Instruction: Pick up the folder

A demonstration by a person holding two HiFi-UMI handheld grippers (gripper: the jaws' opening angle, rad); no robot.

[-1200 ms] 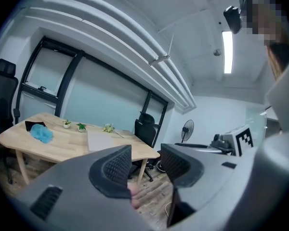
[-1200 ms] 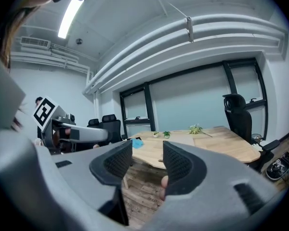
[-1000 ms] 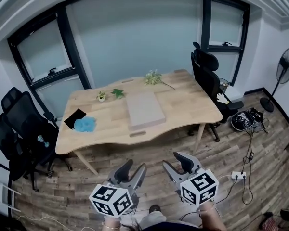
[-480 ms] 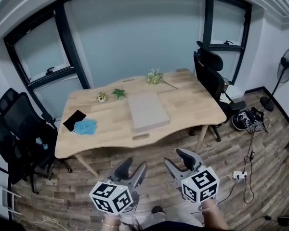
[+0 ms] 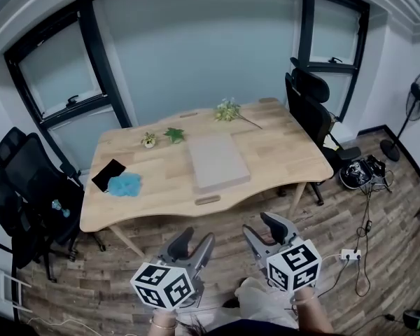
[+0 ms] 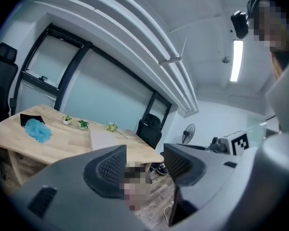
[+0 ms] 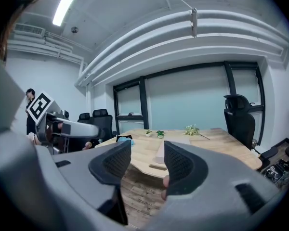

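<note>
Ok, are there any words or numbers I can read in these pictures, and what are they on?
No readable words, numbers or brand names anywhere.
Cube on the left gripper: black-and-white squares only, no letters.
Cube on the right gripper: the same, only patterns.
Folder: plain, no label that shows.

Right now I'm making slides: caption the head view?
Left gripper and right gripper, open and empty, short of the table holding the grey folder.

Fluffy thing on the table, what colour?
The fluffy thing is light blue; head view shows it best.
</note>
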